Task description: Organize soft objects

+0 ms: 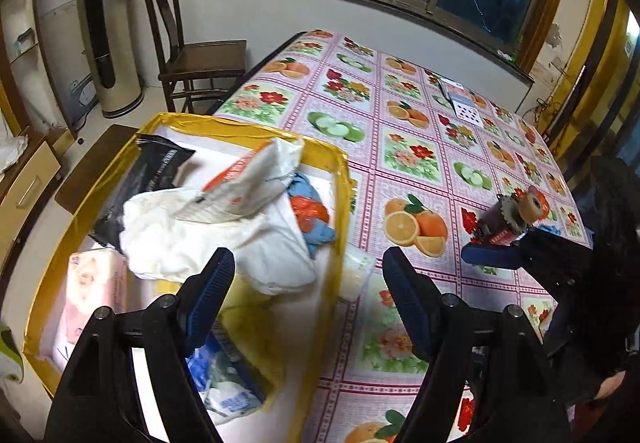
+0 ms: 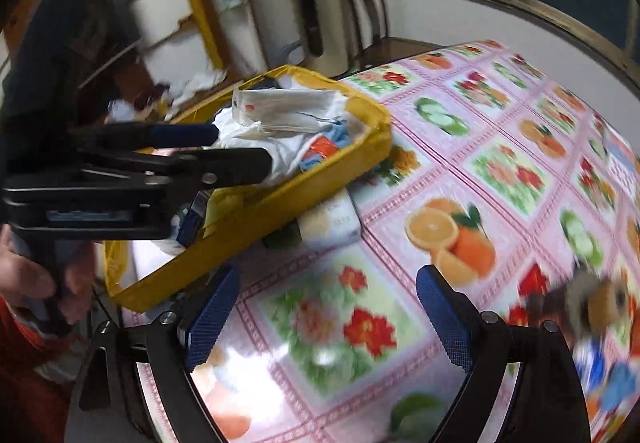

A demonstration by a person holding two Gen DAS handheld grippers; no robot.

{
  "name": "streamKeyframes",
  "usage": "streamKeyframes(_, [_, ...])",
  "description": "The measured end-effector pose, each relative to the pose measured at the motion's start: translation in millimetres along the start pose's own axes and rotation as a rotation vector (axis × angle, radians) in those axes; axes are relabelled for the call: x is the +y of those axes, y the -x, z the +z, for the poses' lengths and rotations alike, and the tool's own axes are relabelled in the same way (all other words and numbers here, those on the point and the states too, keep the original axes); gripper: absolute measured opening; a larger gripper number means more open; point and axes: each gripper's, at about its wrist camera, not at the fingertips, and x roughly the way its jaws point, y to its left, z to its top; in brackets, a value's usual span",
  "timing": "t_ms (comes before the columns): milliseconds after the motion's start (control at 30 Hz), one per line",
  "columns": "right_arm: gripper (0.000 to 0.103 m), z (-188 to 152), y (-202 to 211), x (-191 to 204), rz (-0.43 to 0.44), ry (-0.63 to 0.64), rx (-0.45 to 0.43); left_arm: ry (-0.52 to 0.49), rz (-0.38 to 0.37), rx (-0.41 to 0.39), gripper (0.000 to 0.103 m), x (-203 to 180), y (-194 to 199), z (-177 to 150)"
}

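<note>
A yellow-rimmed box (image 1: 344,179) on the table's left side holds a heap of soft things: white crumpled bags (image 1: 208,235), a black packet (image 1: 156,167), a pink tissue pack (image 1: 96,283) and a blue-printed packet (image 1: 228,383). A small white tissue pack (image 1: 356,275) lies on the tablecloth against the box's outer wall, also in the right wrist view (image 2: 332,223). My left gripper (image 1: 308,283) is open above the box's near right edge, with nothing between its fingers. My right gripper (image 2: 328,307) is open over bare tablecloth, empty, short of the white pack.
The table wears a pink fruit-and-flower cloth (image 1: 416,147). A tape dispenser (image 1: 516,219) stands near its right edge, and a small booklet (image 1: 464,103) lies further back. A wooden chair (image 1: 200,59) and a tall floor unit (image 1: 112,43) stand beyond the table. A hand (image 2: 32,275) holds the left gripper.
</note>
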Motion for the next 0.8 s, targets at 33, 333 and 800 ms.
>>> streamKeyframes(33, [0.092,8.6,-10.9,1.9,0.002,0.027,0.028,0.01,0.002,-0.002,0.077,6.2,-0.4,1.4])
streamKeyframes(333, [0.053,31.5,-106.1,17.0,-0.074,0.204,0.224,0.052,0.018,0.037,0.077,36.8,-19.3,1.9])
streamKeyframes(800, [0.061,-17.7,-55.3,-8.3,-0.077,-0.07,0.27,-0.044,-0.027,0.08,0.077,-11.1,-31.7,-10.5])
